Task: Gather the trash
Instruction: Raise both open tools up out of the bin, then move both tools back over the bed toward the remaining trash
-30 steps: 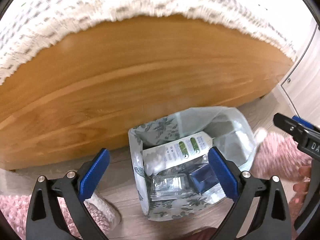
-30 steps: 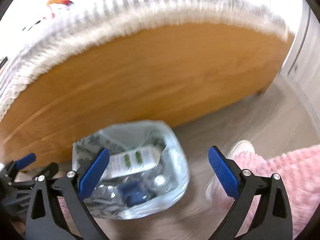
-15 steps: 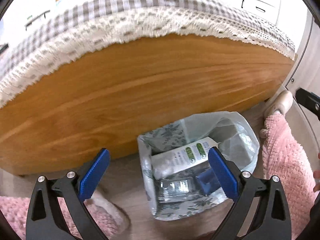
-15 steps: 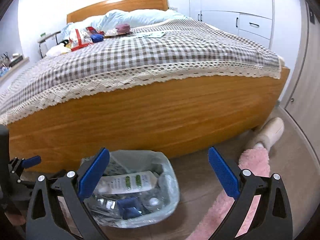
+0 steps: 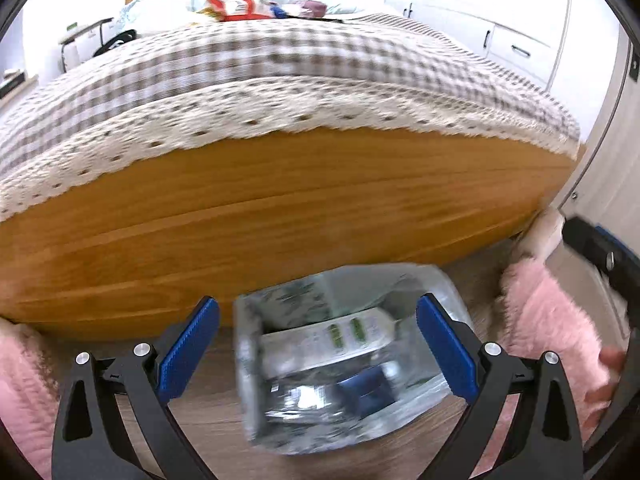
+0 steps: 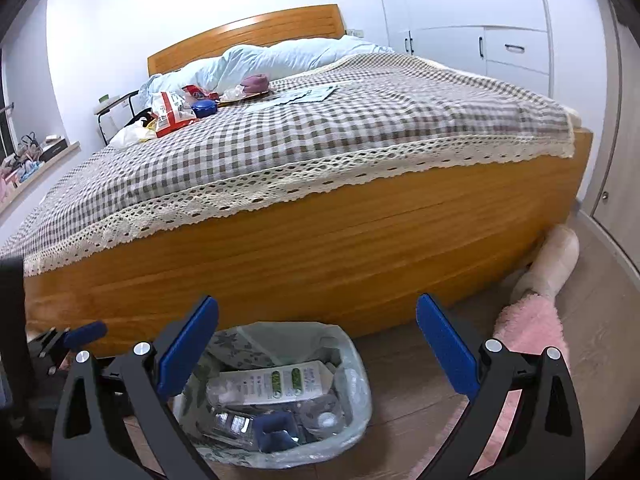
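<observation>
Your left gripper (image 5: pixel 318 346) and right gripper (image 6: pixel 318 346) both gape wide, holding nothing — the lined trash bin (image 6: pixel 352 368) sits near, below them on the floor against the bed's wooden footboard (image 6: pixel 320 248); wrappers (image 6: pixel 174 114) lie far back on the bedspread.

The left gripper (image 5: pixel 318 350) has its two blue-padded fingers (image 5: pixel 188 354) spread wide apart with nothing between them. The right gripper (image 6: pixel 318 350) is likewise spread wide and empty. In the left wrist view the right gripper shows at the right edge, with a bit of the hand (image 5: pixel 610 362) beside it.
</observation>
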Demonstrator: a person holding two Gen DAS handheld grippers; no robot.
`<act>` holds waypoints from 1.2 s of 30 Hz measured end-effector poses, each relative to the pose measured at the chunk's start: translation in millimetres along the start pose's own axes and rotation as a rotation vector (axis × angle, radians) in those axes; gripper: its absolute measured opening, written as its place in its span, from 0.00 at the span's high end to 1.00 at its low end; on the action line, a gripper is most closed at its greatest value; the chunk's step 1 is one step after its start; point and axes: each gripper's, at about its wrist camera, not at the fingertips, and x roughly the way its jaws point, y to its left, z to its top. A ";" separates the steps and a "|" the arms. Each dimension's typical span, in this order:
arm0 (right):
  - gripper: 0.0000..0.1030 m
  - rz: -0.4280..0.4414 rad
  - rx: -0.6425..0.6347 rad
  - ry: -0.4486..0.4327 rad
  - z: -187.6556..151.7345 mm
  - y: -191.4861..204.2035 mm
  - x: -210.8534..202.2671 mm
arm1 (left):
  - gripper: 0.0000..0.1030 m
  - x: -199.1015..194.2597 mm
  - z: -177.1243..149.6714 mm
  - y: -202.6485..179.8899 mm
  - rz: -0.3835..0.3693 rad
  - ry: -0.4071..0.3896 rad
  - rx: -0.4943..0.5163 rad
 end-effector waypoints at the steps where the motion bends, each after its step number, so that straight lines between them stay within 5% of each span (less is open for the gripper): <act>1: 0.08 -0.012 0.003 -0.005 -0.7 -0.9 -2.3 | 0.07 1.3 1.7 -4.8 -0.015 0.001 0.013; 7: 0.08 -0.019 -0.011 -0.016 3.1 12.7 -0.6 | 0.07 -7.2 7.7 1.8 -0.029 -0.036 0.067; 22: 0.08 0.027 -0.144 0.129 -20.2 52.9 36.7 | 0.07 -6.0 -5.9 70.5 -0.037 -0.005 -0.108; 36: 0.08 0.064 -0.156 0.103 -18.6 68.1 43.4 | 0.07 -21.2 -1.1 67.5 -0.032 -0.016 -0.010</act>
